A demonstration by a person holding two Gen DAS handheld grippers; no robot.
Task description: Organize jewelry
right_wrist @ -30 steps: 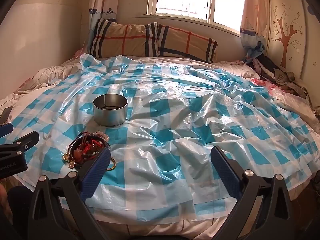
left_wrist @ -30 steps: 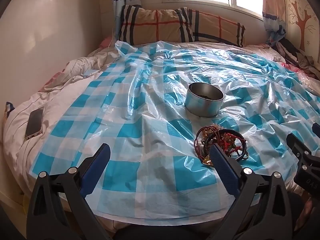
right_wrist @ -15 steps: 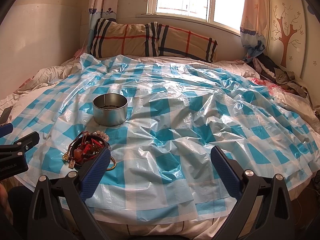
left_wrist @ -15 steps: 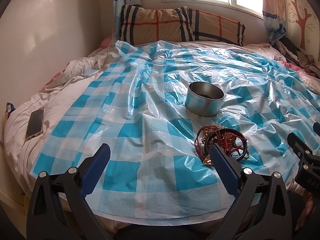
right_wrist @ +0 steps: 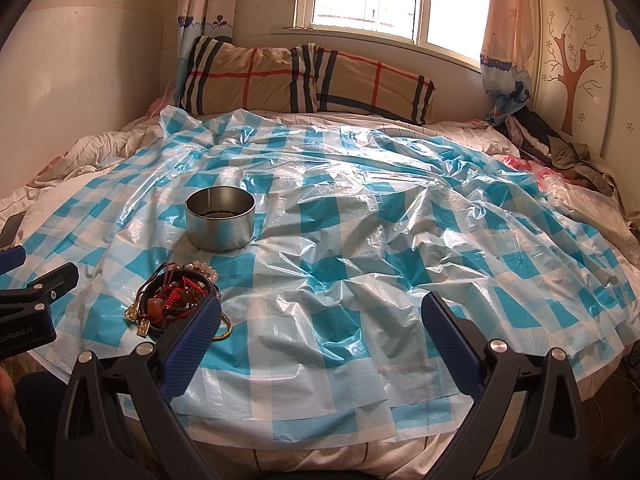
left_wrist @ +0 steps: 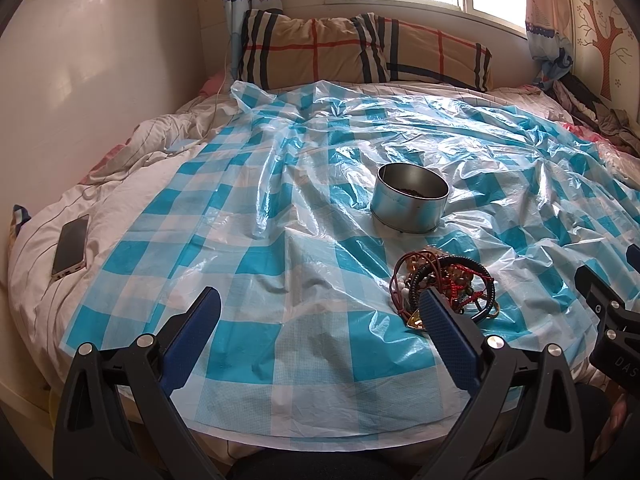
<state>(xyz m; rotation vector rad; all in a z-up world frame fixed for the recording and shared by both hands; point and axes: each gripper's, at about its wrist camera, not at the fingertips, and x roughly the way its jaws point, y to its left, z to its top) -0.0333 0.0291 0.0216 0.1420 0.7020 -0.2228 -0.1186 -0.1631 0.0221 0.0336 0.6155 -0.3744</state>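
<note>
A tangled pile of bracelets and beaded jewelry [left_wrist: 444,282] lies on the blue-checked plastic sheet [left_wrist: 280,248], in front of a round metal tin [left_wrist: 412,204]. My left gripper [left_wrist: 320,308] is open and empty, its right finger just in front of the pile. In the right wrist view the pile [right_wrist: 176,296] sits at lower left with the tin [right_wrist: 220,222] behind it. My right gripper [right_wrist: 320,312] is open and empty, its left finger at the pile's near edge. The left gripper also shows at the left edge of the right wrist view [right_wrist: 36,296].
A phone [left_wrist: 71,245] lies on the white bedding at the left. Plaid pillows [right_wrist: 308,78] line the head of the bed under the window. Clothes [right_wrist: 556,148] are heaped at the right. The sheet's front edge [right_wrist: 320,416] hangs over the bed edge.
Both grippers have held nearly still; the views have only shifted slightly. Jewelry and tin have not moved.
</note>
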